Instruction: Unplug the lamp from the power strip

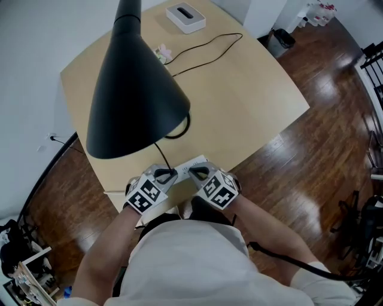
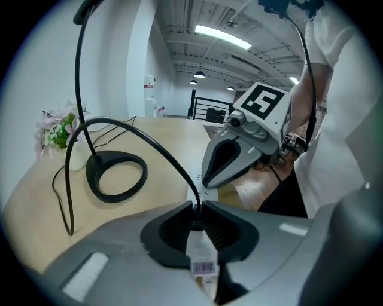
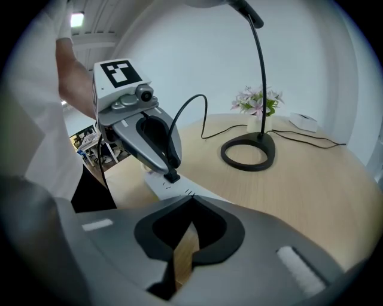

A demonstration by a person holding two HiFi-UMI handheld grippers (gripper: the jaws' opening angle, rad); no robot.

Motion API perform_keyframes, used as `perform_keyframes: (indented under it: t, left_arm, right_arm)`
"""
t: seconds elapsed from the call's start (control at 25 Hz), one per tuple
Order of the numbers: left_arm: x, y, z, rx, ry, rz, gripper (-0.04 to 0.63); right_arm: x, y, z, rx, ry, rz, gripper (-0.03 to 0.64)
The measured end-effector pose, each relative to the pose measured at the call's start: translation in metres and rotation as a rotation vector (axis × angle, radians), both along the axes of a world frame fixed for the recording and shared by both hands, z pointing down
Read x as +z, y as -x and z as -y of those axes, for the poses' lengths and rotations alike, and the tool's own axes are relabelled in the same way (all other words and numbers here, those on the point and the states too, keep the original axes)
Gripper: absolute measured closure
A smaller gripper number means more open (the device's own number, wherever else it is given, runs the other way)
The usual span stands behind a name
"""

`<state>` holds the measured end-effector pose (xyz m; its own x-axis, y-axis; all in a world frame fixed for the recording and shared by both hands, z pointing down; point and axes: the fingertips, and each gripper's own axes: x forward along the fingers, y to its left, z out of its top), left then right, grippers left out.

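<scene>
The black lamp (image 1: 134, 89) stands on the light wooden table (image 1: 251, 89), its ring base (image 2: 116, 176) behind the grippers. Its black cord (image 2: 149, 140) arcs down to a black plug (image 3: 172, 177) seated in the white power strip (image 1: 196, 161) at the table's near edge. My left gripper (image 2: 196, 206) is shut on that plug from above. My right gripper (image 3: 191, 200) is shut with nothing between its jaws. Its tips are at the strip just right of the plug; contact cannot be told.
A white box (image 1: 185, 17) and a small vase of flowers (image 3: 258, 101) sit at the table's far side, with a thin black cable (image 1: 209, 51) running between them. The table's front edge is right under the grippers. A bin (image 1: 280, 42) stands on the wooden floor.
</scene>
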<state>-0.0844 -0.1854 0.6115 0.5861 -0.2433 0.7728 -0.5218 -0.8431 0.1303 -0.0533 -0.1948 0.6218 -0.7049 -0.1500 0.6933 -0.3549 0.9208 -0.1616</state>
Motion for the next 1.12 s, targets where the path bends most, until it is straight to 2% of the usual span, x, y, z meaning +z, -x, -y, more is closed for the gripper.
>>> perform_keyframes:
  t: [0.12, 0.32, 0.56, 0.88, 1.12]
  left_arm:
    - [0.000, 0.001, -0.001, 0.005, -0.010, 0.008, 0.540]
    - [-0.023, 0.001, 0.007, -0.005, -0.052, -0.036, 0.540]
    - [-0.029, 0.020, 0.027, -0.079, -0.067, -0.049, 0.540]
    - [0.003, 0.051, 0.055, -0.215, 0.020, -0.044, 0.540]
    - [0.015, 0.061, 0.065, -0.268, 0.069, -0.088, 0.540]
  right_arm:
    - [-0.001, 0.000, 0.002, 0.005, 0.016, 0.019, 0.611]
    - [0.000, -0.001, 0.001, 0.024, 0.020, 0.022, 0.609]
    - [0.000, 0.001, 0.002, 0.012, 0.032, 0.031, 0.611]
    - [-0.001, 0.000, 0.002, 0.002, 0.039, 0.044, 0.610]
    - [-0.002, 0.001, 0.002, -0.011, 0.028, 0.046, 0.611]
